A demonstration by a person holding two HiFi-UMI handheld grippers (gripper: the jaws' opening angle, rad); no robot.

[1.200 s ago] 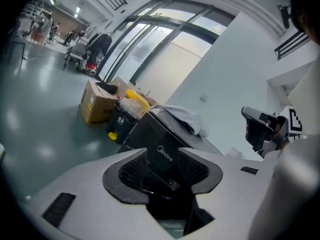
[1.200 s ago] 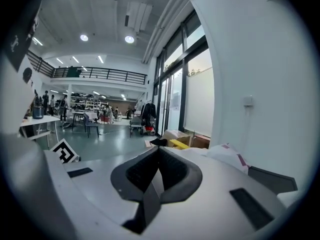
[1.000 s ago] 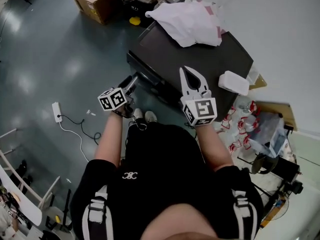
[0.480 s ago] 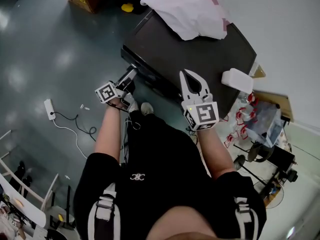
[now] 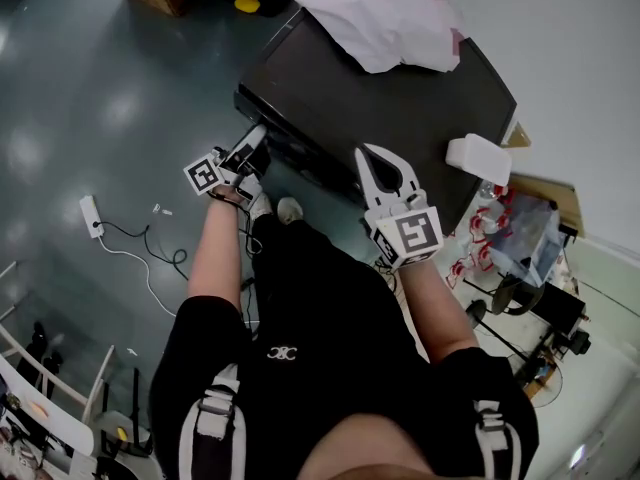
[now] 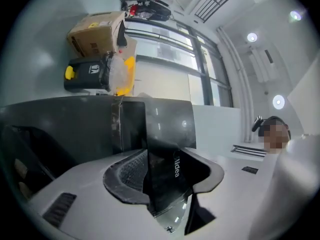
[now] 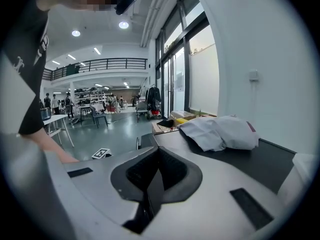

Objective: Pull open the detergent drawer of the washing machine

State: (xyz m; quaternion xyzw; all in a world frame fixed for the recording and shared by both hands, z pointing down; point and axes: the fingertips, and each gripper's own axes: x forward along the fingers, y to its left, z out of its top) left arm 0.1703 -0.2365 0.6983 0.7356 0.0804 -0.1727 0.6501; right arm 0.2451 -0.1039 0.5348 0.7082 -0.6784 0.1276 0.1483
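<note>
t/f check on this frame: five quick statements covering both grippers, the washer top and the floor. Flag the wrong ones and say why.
1. A white cloth lies on top of the washing machine. True.
2. The right gripper is clamped on the drawer. False: its jaws are together on nothing, at the machine's front edge.
3. The left gripper is shut. False: its jaws stand apart, having just been opening, with a dark panel marked Midea between them.
4. A white power strip lies on the floor. True.
5. The cardboard box sits on the machine. False: it stands on the floor beyond it.
</note>
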